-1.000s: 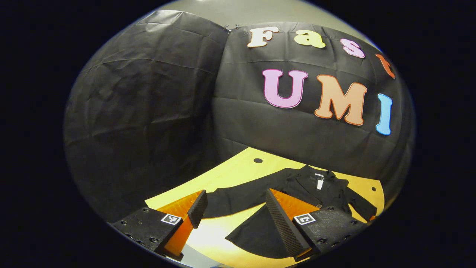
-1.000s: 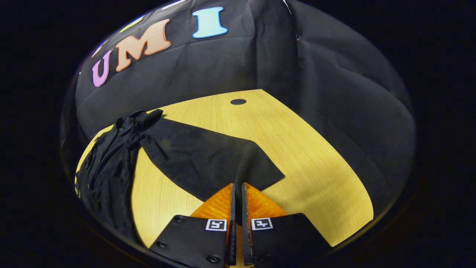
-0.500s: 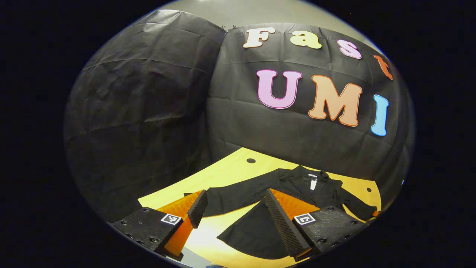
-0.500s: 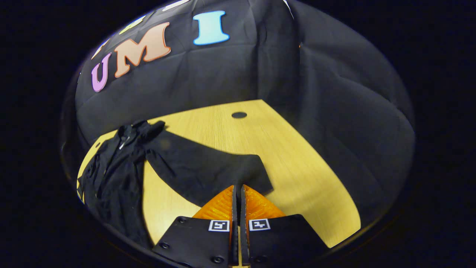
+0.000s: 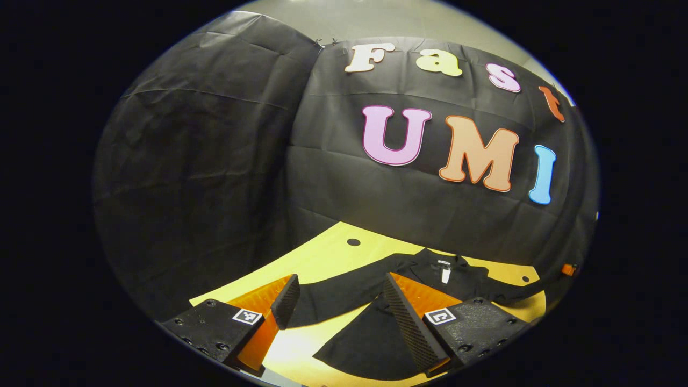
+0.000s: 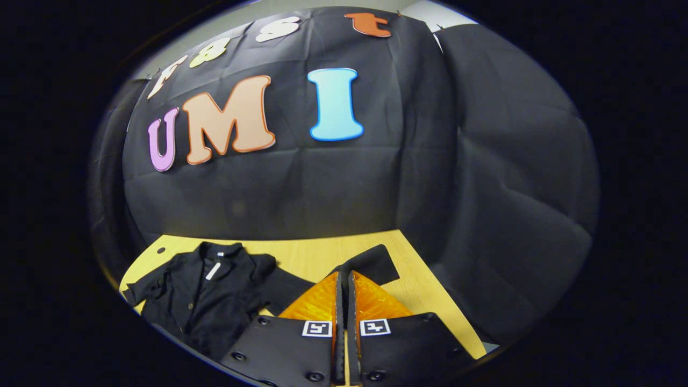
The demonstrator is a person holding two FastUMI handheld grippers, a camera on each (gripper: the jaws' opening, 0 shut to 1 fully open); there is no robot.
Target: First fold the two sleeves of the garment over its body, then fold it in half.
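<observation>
A black garment (image 5: 430, 274) lay spread on the pale wooden table (image 5: 322, 258), its collar toward the far edge by the booth wall and its body running back toward the near edge.

On the left, your left tool (image 5: 336, 306) hung above the garment's left sleeve (image 5: 333, 293) with its fingers spread wide and nothing between them. That sleeve lay flat, reaching out toward the table's left edge.

On the right, your right tool (image 6: 343, 290) had its fingers closed almost together. The right sleeve (image 6: 365, 263) rose to the fingertips, its cuff end lifted off the table near the far right corner, so the tool seemed to be pinching it, though the contact itself was hidden.

To fold this sleeve well, you would carry the cuff low and straight across toward the garment's middle, let the crease form at the shoulder, and release only once the cloth lay flat. Pulling too high could drag the whole garment sideways.
</observation>
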